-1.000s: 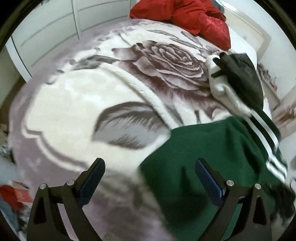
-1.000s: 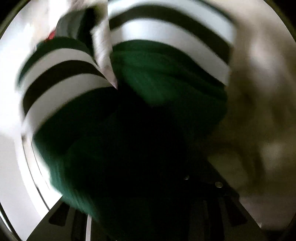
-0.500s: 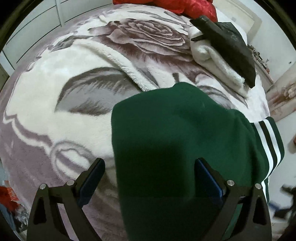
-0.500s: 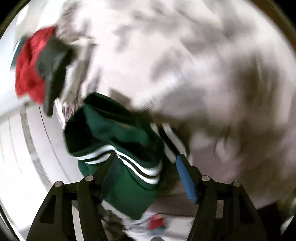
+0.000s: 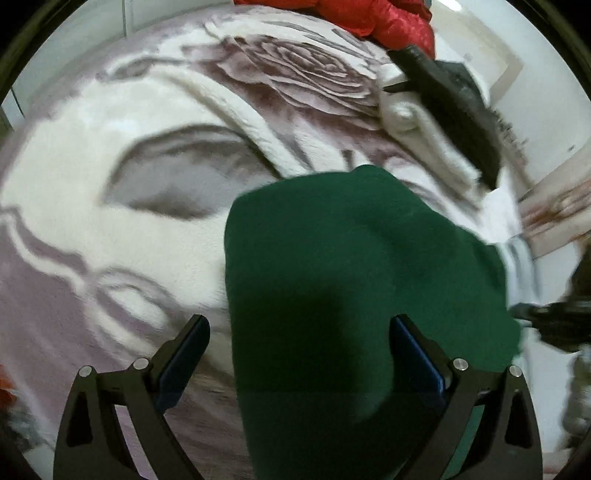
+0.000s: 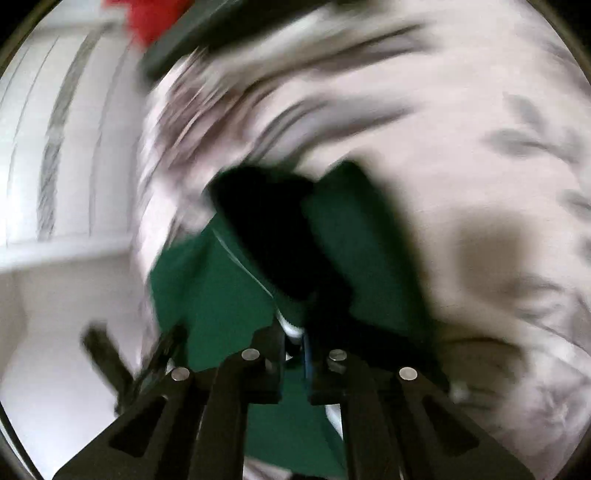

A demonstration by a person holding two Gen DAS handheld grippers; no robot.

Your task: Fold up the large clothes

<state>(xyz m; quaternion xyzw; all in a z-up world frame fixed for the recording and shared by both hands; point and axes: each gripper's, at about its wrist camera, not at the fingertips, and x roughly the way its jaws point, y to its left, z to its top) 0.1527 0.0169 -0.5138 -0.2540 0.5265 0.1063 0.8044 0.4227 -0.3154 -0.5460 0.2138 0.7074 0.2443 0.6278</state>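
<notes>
Whereas half a second earlier the right gripper (image 6: 293,345) had stood spread above the striped hem, its jaws were now pressed together on a fold of the green garment (image 5: 354,280), with white trim caught between the pads. That view was heavily blurred, so the exact point of the pinch could not be fixed. The left gripper (image 5: 297,354) remained spread, its blue pads (image 5: 184,354) standing on either side of the garment's near portion without pressing on it. The garment lay on the floral blanket (image 5: 110,206) toward the bed's right edge, with a black-and-white folded pile (image 5: 443,122) and a red item (image 5: 369,18) beyond it near the far edge. Judged from this, one corner was secured for a fold while the left side awaited its grasp. No brand, label or legible writing was visible.
</notes>
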